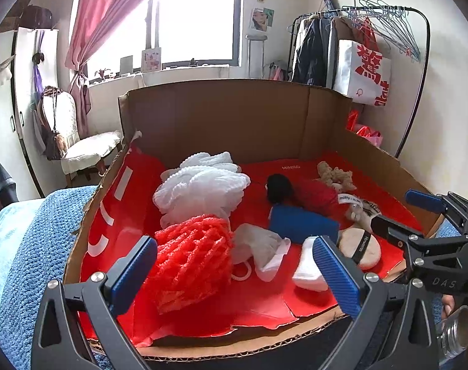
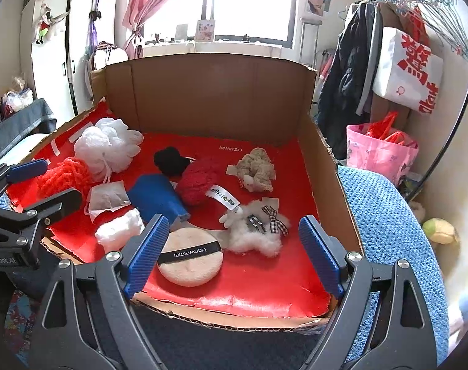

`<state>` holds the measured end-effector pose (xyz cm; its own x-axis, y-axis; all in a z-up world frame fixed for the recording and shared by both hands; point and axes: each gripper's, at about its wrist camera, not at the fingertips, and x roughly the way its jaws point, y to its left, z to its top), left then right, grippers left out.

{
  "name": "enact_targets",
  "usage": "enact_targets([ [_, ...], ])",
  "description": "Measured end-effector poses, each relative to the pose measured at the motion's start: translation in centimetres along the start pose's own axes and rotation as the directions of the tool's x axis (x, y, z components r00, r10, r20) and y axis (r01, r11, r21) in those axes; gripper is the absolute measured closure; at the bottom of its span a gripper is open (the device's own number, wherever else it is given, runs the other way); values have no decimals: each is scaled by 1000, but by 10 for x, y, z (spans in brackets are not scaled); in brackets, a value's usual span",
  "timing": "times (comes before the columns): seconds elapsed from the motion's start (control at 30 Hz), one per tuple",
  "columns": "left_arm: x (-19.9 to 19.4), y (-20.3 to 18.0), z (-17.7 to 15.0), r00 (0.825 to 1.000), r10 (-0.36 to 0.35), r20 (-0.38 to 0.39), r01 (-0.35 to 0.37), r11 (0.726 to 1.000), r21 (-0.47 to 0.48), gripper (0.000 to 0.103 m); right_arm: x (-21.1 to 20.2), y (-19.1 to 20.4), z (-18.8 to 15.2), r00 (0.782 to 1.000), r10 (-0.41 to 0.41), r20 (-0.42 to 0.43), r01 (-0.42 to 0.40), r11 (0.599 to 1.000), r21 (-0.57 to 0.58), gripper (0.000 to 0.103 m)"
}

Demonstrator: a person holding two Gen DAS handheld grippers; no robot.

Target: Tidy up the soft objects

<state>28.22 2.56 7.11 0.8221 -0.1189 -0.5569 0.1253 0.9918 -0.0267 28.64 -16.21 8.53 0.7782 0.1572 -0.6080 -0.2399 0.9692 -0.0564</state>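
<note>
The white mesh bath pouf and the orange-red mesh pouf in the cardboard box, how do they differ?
The white mesh bath pouf lies farther back in the cardboard box; the orange-red mesh pouf sits nearer the front edge, just ahead of the open left gripper. The white one looks looser and bulkier, the orange-red one more tightly bunched with a coarser net. Both are crumpled netting balls, lying side by side on the red lining.

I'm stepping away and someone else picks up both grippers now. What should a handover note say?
Left gripper: open, empty, above the box's near edge by the orange mesh pouf.
Right gripper: open, empty, over the powder puff.
All soft items lie loose on the red liner of the cardboard box: white pouf, blue sponge, red plush, fluffy white toy.
Done: nothing visibly sorted.
Left: grouping everything.
</note>
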Motion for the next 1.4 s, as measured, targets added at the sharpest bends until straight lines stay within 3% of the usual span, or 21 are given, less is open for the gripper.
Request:
enact_targets([
  [1.4, 7, 4, -2, 999, 12, -31, -12, 1000, -11, 0, -2, -1, -1, 1000, -21, 9, 21, 1000, 2, 16],
])
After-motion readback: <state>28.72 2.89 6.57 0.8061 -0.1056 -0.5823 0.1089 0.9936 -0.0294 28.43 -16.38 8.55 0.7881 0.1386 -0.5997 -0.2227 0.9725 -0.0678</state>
